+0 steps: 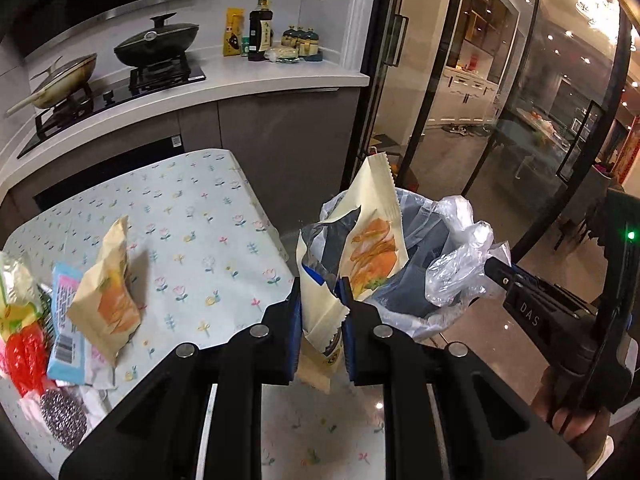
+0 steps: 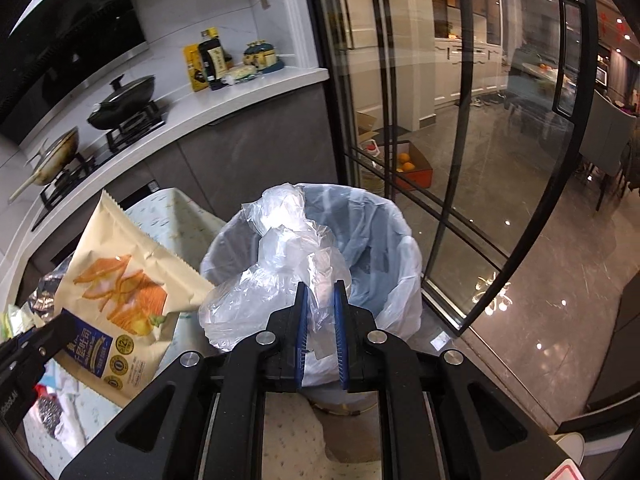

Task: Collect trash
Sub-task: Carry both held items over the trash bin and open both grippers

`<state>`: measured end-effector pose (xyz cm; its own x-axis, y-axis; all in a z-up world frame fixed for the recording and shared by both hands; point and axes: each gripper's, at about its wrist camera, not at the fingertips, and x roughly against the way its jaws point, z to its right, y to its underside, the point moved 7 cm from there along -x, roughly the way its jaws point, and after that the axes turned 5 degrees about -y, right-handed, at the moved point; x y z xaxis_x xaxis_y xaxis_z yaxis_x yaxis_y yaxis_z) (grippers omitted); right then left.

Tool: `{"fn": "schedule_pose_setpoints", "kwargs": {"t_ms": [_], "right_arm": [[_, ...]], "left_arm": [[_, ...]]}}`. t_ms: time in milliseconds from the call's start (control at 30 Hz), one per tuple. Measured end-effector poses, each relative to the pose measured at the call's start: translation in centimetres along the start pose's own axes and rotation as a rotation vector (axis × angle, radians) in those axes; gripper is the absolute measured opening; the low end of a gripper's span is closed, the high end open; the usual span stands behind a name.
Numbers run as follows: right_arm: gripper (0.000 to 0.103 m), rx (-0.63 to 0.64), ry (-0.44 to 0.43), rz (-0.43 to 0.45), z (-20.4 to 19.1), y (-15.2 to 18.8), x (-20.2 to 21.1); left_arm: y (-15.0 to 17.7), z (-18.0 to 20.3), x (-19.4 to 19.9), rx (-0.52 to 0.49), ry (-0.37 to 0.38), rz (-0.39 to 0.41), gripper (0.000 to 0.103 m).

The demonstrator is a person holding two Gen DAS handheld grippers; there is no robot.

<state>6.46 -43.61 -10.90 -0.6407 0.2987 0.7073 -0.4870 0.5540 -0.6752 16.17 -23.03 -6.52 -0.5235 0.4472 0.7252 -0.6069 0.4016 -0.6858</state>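
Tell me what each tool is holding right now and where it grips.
Left tool: cream snack bag, pinched near its bottom end. Right tool: crumpled clear plastic bag, gripped at its near edge.

We're looking through two strong fisheye lenses: straight door frames bow and black vignettes fill the corners. Warm ceiling spotlights beyond the tall black-framed glass doors throw bright specks and glare onto the glossy grey floor tiles. The white kitchen counter sits in cooler, dimmer light. We get slight softness towards the edges, and focus is sharp at centre.
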Motion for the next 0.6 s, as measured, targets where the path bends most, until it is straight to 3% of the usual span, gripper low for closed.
{"fn": "schedule_pose_setpoints", "kwargs": {"t_ms": [200,467,600], "right_arm": [[0.012,-0.032,0.026,-0.03,1.7,-1.1,-2.8],[0.012,-0.044,0.055,-0.058,2.4,-1.2,-5.5],[0.018,-0.059,0.056,-0.053,2.5,-1.5,-6.1]], "left_arm": [[-2.0,2.5,-4.3,-0.035,0.057,-0.04,0.017],[-2.2,4.1,-8.1,-0.059,0.069,-0.093,0.018],[-2.5,4.4,-8.8,-0.072,0.065,-0.087,0.021]]}}
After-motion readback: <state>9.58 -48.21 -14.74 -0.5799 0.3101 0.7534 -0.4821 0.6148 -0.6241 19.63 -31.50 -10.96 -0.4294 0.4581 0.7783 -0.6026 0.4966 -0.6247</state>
